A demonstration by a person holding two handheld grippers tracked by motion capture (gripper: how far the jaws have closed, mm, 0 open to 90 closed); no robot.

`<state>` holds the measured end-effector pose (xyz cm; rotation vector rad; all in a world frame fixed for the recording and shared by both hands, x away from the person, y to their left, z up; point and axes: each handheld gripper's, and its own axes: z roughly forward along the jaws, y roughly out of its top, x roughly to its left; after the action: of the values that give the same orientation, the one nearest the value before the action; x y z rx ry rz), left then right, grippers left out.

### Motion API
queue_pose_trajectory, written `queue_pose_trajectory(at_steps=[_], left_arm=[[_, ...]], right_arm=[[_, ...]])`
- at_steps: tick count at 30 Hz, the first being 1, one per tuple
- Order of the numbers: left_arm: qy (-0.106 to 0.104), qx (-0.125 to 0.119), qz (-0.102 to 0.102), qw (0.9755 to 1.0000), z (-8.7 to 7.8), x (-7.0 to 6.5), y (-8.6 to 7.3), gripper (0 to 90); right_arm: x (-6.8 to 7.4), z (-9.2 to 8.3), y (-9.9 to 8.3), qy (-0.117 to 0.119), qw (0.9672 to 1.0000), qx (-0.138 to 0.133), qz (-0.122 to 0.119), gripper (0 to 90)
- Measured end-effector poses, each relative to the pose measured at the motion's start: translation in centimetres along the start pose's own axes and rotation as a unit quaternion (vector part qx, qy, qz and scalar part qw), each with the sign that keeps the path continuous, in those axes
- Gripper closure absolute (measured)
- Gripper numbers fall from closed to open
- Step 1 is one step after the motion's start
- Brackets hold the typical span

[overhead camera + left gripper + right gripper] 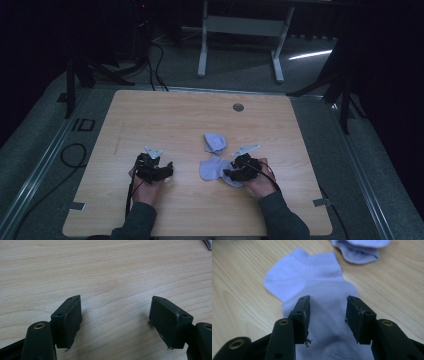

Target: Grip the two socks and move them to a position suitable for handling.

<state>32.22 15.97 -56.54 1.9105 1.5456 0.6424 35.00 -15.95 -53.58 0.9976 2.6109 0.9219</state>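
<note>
Two pale-blue socks are lying at mid-frame on the counter [150,115]: a flat sock [322,290] and a bunched sock [215,142] above it. The right gripper [328,315] is resting low over the flat sock, jaws half spread, gripping nothing. The left gripper [115,320] is sitting lower left, jaws spread wide over bare wood.

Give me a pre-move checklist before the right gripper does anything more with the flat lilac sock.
1. Right gripper over the flat lilac cotton sock: ok, the sock lies under its tips.
2. Right jaws parted: ok, a gap shows, with a low ridge of fabric between them.
3. Pads gripping fabric: not ok, they do not press on it.
4. Left gripper out of the way: ok, wide open over the bare light wooden table, nothing between its jaws.
5. Second, bunched lilac sock apart from the flat one: ok, it lies just beyond it.
6. Flat sock fully smoothed: cannot tell.
</note>
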Motion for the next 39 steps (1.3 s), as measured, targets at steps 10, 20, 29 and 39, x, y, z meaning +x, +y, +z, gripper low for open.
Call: queue_pose_trajectory(at_steps=[10,20,29,39], left_arm=[[0.0,0.0,0.0,1.0,0.0,0.0,0.0,26.2],[-0.001,0.002,0.001,1.0,0.0,0.0,0.0,26.7],[-0.01,0.007,0.009,0.9999,-0.4,-0.2,0.1,38.8],[-0.027,0.013,0.032,0.999,-1.0,-1.0,0.1,56.4]], right_arm=[[0.1,0.8,-0.7,0.005,0.9997,0.019,-0.018,50.3],[1.3,1.1,-0.6,0.005,0.9992,0.015,-0.037,46.6],[2.3,1.6,-0.3,0.012,0.9989,0.01,-0.045,44.8],[3.4,2.1,0.2,0.024,0.9982,0.007,-0.055,44.8]])
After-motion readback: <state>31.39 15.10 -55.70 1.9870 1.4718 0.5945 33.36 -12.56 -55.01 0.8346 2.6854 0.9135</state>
